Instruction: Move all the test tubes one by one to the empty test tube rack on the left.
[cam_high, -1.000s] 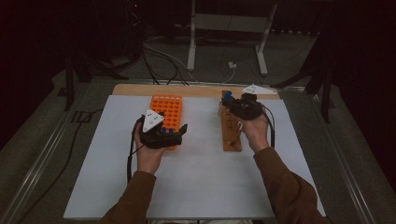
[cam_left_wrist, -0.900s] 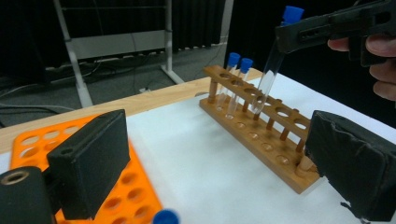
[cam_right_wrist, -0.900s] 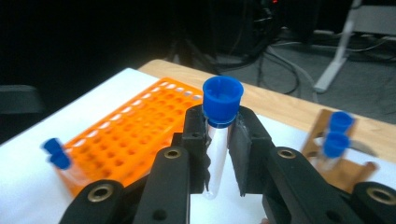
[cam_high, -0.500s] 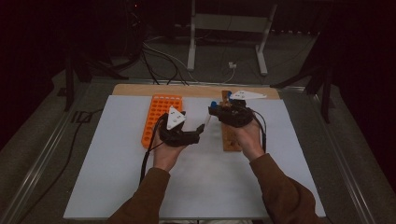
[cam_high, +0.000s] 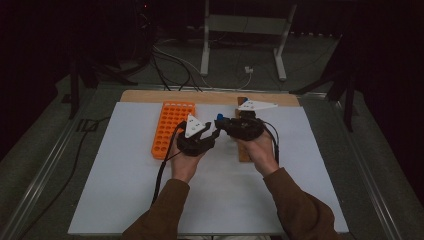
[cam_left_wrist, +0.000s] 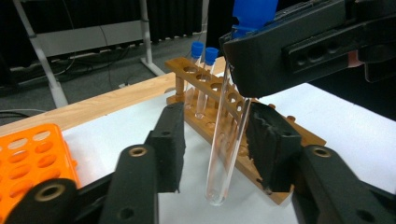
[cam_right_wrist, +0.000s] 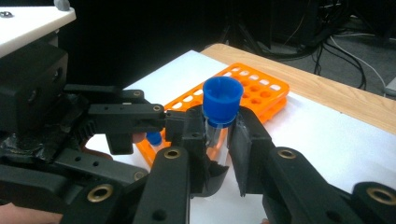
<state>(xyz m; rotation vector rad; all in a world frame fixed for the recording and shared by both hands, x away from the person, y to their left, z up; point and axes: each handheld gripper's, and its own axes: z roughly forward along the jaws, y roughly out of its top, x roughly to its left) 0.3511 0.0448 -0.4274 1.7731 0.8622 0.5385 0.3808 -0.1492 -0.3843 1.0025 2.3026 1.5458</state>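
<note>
I am pinching the test tube (cam_left_wrist: 227, 135) just under its blue cap (cam_right_wrist: 222, 101) with my right gripper (cam_right_wrist: 219, 140) — holding it upright beside the wooden rack (cam_left_wrist: 261, 140) — so my left gripper (cam_left_wrist: 219, 149), jaws closing but not yet touching, can grab it.

clear tube (cam_left_wrist: 229, 135) between left tongs (cam_left_wrist: 219, 149)

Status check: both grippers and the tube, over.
Right gripper shut on test tube below its blue cap. Left gripper closing around tube, pads not touching. Nothing between them.
</note>
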